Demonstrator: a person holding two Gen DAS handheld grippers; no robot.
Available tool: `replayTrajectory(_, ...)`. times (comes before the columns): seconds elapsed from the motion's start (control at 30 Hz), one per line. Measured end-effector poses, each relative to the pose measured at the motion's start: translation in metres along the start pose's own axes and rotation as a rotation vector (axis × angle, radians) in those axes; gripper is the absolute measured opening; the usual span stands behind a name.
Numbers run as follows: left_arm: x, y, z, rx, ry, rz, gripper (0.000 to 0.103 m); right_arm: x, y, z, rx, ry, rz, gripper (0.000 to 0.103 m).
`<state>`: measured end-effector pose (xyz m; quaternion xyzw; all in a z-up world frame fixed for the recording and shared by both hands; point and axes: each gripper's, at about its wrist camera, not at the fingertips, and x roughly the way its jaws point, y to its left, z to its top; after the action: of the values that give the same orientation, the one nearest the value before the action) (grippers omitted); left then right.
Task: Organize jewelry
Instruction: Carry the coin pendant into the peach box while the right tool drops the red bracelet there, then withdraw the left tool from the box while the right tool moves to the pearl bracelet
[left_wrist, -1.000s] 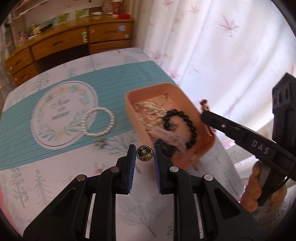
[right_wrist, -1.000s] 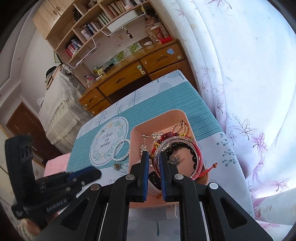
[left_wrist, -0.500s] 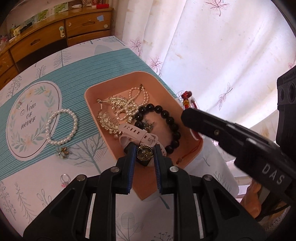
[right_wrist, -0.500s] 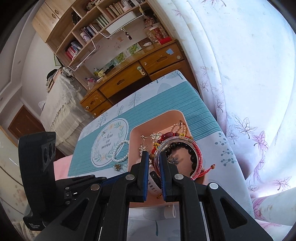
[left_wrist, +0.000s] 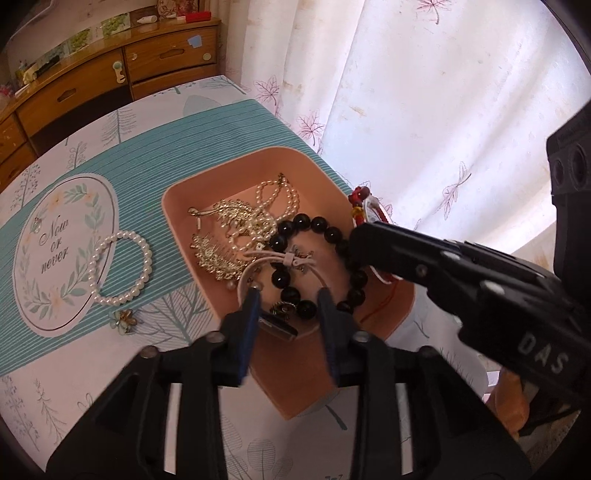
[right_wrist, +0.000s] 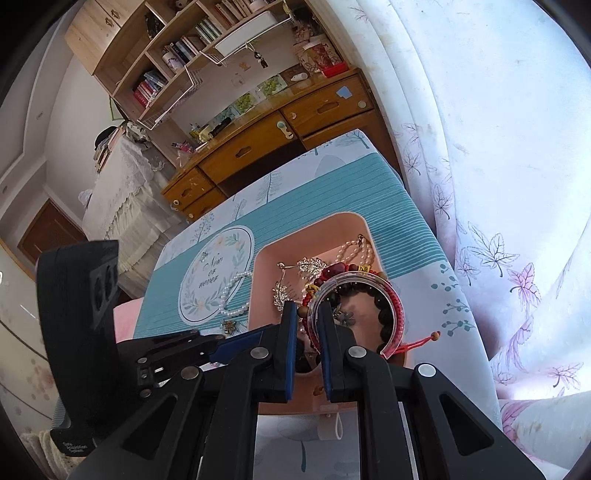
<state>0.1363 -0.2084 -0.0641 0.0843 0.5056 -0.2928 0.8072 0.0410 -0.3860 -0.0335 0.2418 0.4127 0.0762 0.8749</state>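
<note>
Progress assessment, read from the left of the scene to the right, left wrist view unless noted.

On the left of the counter (left_wrist: 155, 147), outside the tray, three pieces remain loose: a white pearl bracelet (left_wrist: 122, 267) lying across the edge of the round printed mat (left_wrist: 62, 254), a small flower brooch (left_wrist: 123, 322) just near of it, and nothing further can be made out in that area. These are judged to be the outstanding work.

At centre, the pink tray (left_wrist: 221, 177) already holds most of the collection: a pearl strand (left_wrist: 277, 199) at the far end, gold hair combs (left_wrist: 218, 254) on its left side, a black bead bracelet (left_wrist: 317, 258) and a watch (left_wrist: 282, 308) with a pale strap.

The left gripper (left_wrist: 288, 301) hangs over the near part of the tray. Its jaws have just been opening; the watch lies between them, and the pads no longer press on it. The watch is judged delivered.

To the right, the right gripper (right_wrist: 307, 325) is clenched on a red cord bracelet (right_wrist: 397, 317) mounted on a clear ring, held above the right side of the tray. This piece is not yet set down.

Judged state: well advanced; one piece in hand and at least two on the counter remain.
</note>
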Motion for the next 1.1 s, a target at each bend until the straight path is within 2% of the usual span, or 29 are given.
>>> replayTrajectory(0.03,-0.004,0.002,-0.002,-0.007,-0.011,0.0,0.045,0.002,0.0,0.001,-0.001,0.004,0.002,0.011)
replayTrajectory(0.07,-0.008,0.003,-0.003,-0.014,-0.02,0.005,0.047,0.004,0.0,0.003,-0.003,0.008,0.004,0.011)
replayTrajectory(0.23,-0.03,0.007,-0.012,-0.033,-0.08,0.041,0.049,0.017,0.002,0.007,0.007,0.037,0.009,0.013)
replayTrajectory(0.3,-0.04,0.012,-0.021,-0.053,-0.111,0.064,0.051,0.025,0.001,0.007,0.036,0.068,0.014,0.026)
replayTrajectory(0.33,-0.044,0.014,-0.026,-0.058,-0.123,0.076,0.054,0.026,0.0,0.006,0.051,0.07,0.017,0.036)
replayTrajectory(0.37,-0.049,0.017,-0.031,-0.064,-0.133,0.094,0.056,0.027,0.0,0.004,0.064,0.066,0.019,0.037)
replayTrajectory(0.57,-0.062,0.034,-0.056,-0.105,-0.138,0.159,0.056,0.026,0.015,-0.006,0.049,0.06,-0.004,0.037)
replayTrajectory(0.7,-0.069,0.042,-0.068,-0.135,-0.14,0.179,0.056,0.022,0.034,-0.019,-0.004,0.057,-0.043,0.037)
replayTrajectory(0.87,-0.081,0.046,-0.081,-0.158,-0.166,0.243,0.056,0.019,0.057,-0.036,-0.067,0.07,-0.065,0.037)
replayTrajectory(1.1,-0.096,0.064,-0.098,-0.203,-0.197,0.318,0.056,0.023,0.091,-0.05,-0.128,0.095,-0.063,0.037)
